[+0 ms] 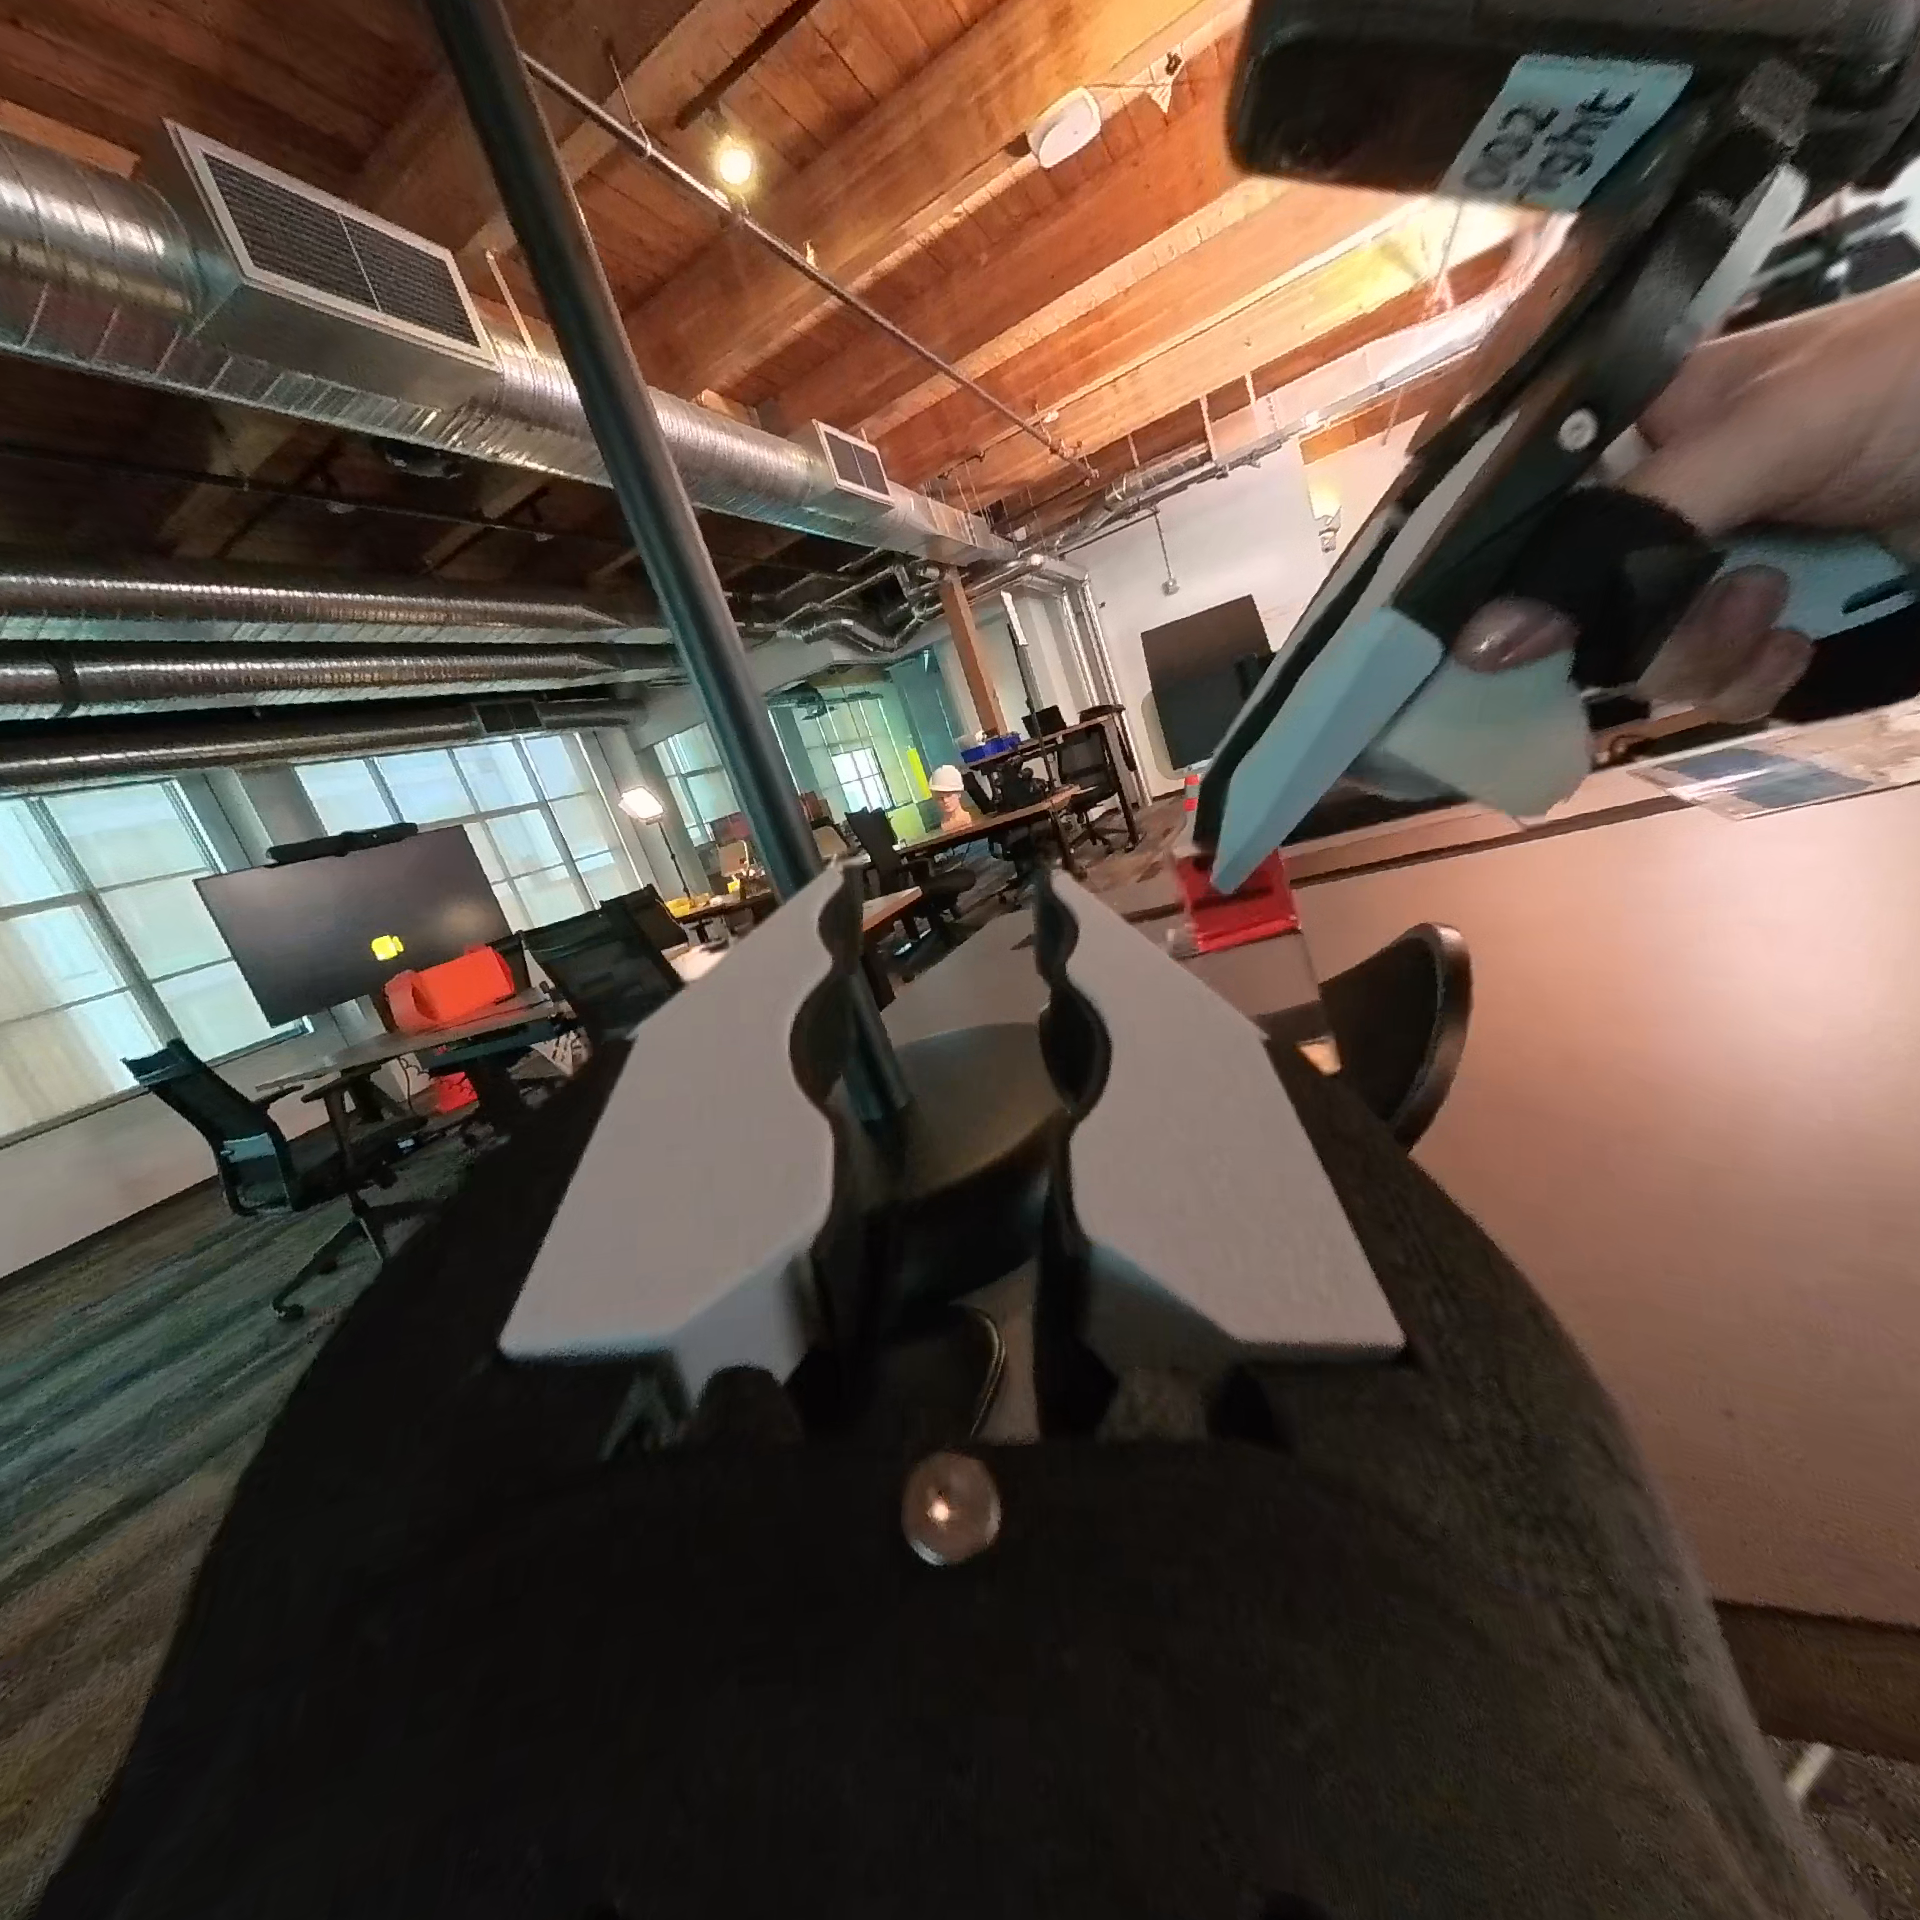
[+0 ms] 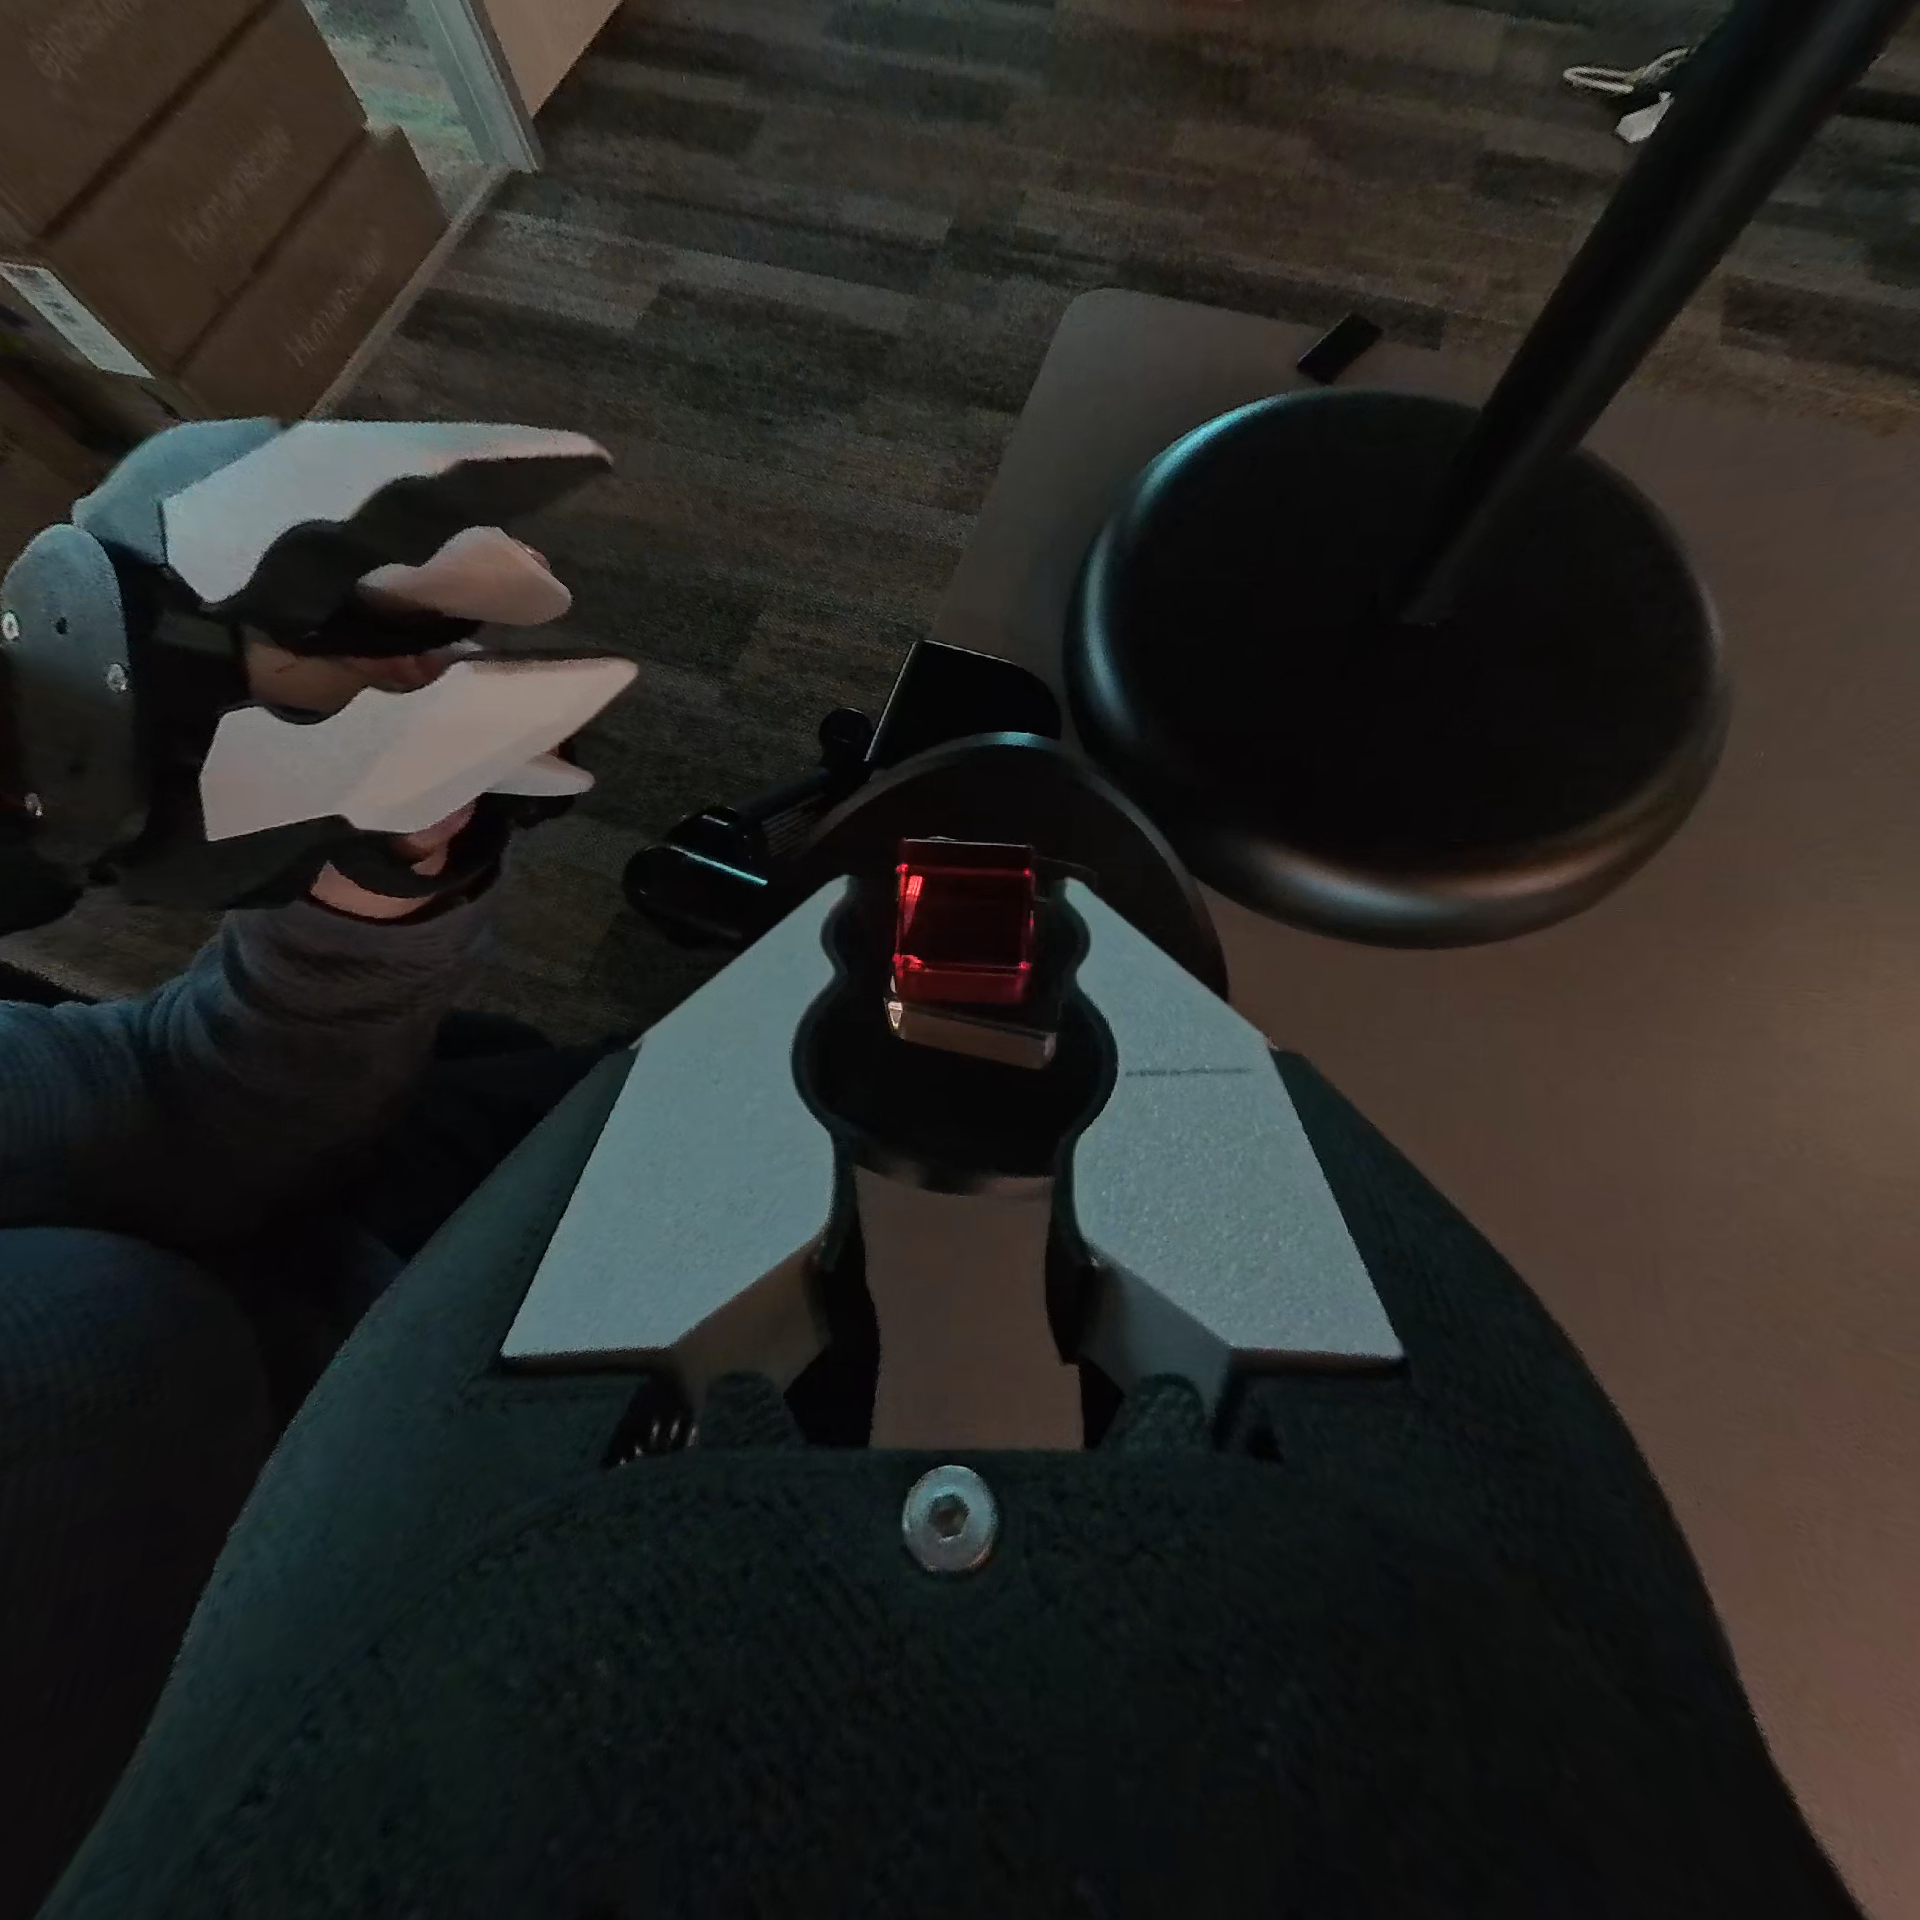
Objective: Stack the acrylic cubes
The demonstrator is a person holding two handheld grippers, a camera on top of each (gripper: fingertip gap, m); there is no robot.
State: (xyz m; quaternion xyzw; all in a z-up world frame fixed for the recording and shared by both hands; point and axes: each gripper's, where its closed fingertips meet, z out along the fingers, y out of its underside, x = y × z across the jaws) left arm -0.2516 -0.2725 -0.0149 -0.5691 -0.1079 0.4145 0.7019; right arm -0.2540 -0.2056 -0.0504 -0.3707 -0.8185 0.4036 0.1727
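Right claw (image 2: 956, 883) straddles red cube (image 2: 966, 930). Pads apart, dark gap on left side, so not gripping. Cube sits on clear block (image 2: 971, 1023) on table (image 2: 1558, 1299), just beside round black base (image 2: 1392, 675). Left claw (image 1: 945, 883) open, empty, in air well apart from base, on cube's far side.

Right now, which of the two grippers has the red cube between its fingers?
The right gripper: the red cube sits between its fingertips. The left gripper hangs apart, off to the side over the carpet.
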